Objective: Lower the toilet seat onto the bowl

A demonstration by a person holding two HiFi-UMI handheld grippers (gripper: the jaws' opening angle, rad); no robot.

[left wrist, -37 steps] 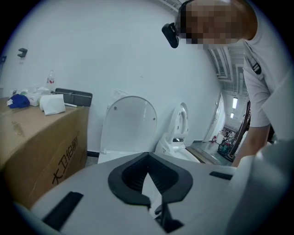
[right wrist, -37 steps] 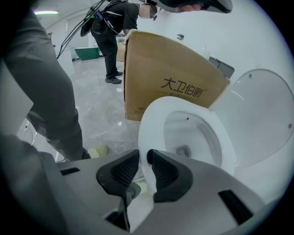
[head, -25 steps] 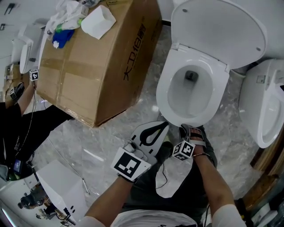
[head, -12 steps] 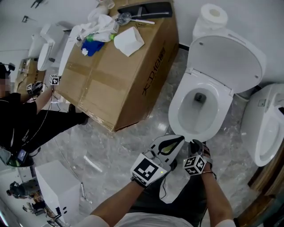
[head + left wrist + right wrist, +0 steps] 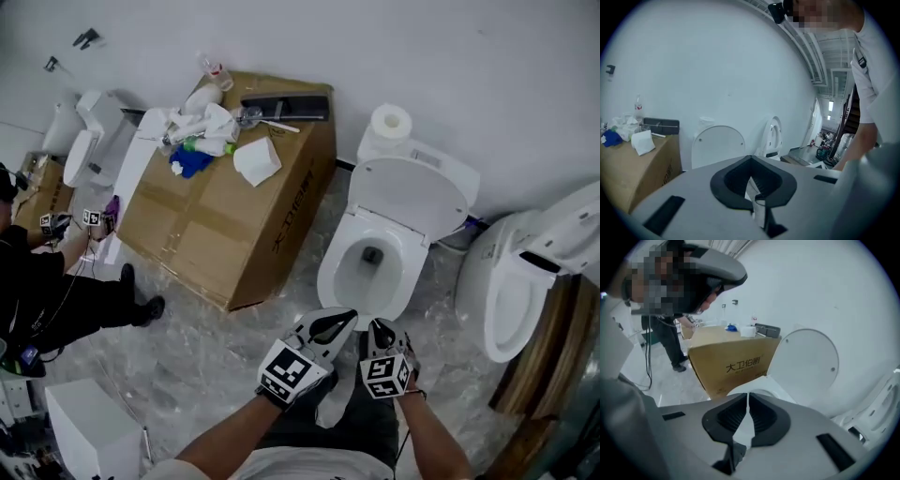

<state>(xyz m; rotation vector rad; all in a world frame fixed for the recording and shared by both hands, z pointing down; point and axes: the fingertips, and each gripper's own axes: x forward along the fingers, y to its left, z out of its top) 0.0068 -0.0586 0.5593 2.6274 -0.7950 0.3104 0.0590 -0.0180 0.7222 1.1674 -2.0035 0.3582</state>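
Left gripper (image 5: pixel 343 318) and right gripper (image 5: pixel 378 326) sit side by side in the head view, just near of the bowl (image 5: pixel 330 274). At the bowl's far end the toilet seat (image 5: pixel 409 198) stands raised, a solid white oval. A cardboard box (image 5: pixel 220 211) lies to the left.

From the left gripper view, the left gripper (image 5: pixel 751 162) has its jaws together on nothing; the toilet seat (image 5: pixel 717 145) stands upright beyond them.

From the right gripper view, the right gripper (image 5: pixel 748 398) is closed to a thin slit and empty, with the bowl (image 5: pixel 765 395) just past it and the toilet seat (image 5: pixel 806 364) raised far right.
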